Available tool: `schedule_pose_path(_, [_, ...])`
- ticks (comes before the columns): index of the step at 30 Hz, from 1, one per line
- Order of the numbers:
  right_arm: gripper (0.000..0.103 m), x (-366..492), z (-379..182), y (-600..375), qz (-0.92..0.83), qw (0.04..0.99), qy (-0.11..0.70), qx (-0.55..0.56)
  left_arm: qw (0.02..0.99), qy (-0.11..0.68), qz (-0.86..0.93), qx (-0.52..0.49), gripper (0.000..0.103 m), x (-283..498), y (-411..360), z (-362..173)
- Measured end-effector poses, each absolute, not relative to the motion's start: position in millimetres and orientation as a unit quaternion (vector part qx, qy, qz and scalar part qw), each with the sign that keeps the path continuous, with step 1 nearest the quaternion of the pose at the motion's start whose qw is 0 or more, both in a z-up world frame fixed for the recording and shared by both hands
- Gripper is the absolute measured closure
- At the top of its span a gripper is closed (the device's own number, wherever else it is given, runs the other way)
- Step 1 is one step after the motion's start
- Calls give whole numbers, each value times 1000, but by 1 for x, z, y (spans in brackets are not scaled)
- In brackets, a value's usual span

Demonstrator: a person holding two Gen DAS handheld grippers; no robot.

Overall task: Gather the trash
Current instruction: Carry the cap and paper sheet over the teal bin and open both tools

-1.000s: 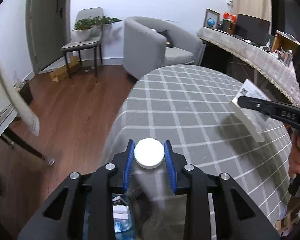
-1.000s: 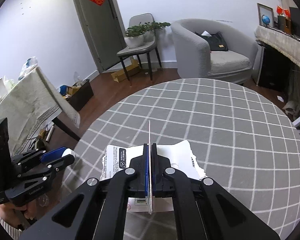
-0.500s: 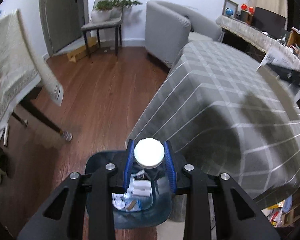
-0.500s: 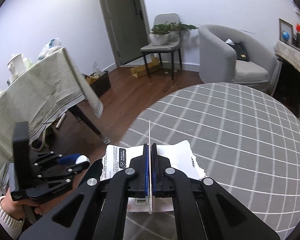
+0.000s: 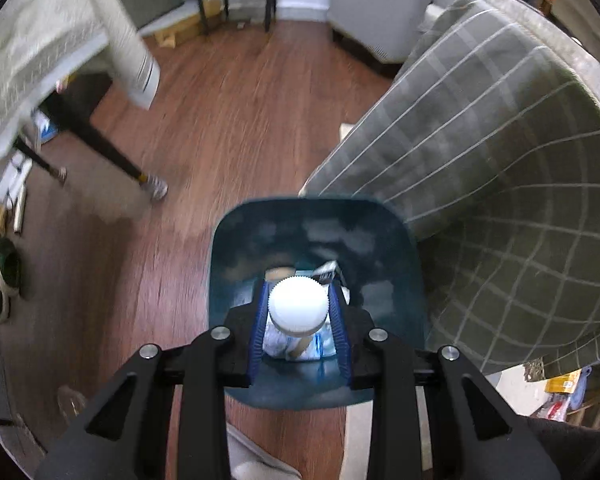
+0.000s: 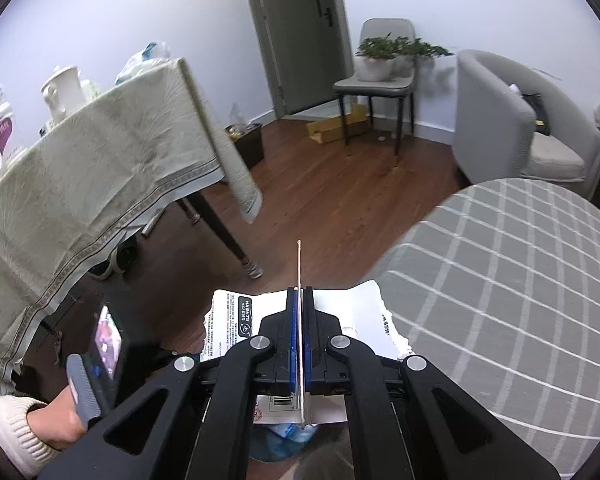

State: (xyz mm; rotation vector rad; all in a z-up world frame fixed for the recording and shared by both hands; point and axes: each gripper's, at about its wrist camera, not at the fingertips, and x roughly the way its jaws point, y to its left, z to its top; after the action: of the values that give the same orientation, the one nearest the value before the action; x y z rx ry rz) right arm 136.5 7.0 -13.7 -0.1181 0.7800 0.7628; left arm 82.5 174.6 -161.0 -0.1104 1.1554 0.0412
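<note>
Bottle [image 5: 298,310]: clamped in left gripper [image 5: 299,330], held over bin [image 5: 236,248], not released. Packaging [image 6: 236,320]: pinched flat in closed right gripper [image 6: 299,344], near table [image 6: 520,260] edge. 2 items left to drop.

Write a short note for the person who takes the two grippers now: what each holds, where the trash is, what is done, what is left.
Left gripper: shut on a bottle with a white cap, held right over the open blue bin on the floor beside the round table.
Right gripper: shut on a torn white package, held at the table's edge.
Done: both pieces picked up; the bin holds some trash.
Left: drop the bottle, then bring the package to the bin.
</note>
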Motion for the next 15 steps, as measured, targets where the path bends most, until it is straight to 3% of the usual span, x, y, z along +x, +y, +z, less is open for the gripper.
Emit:
schedule_pose_path(8, [101,133,-33,45,373,839,387,-85,813,578,20,-74,70,68,208,-183])
schedule_pose_path(12, [101,135,-39,56,370,837,392,-92,816,573,19,-75,56,63,216,-182])
schedule_pose_path(15, [101,135,-46,65,369,834,398,-100,821,565,13,-78,52,61,219,-177])
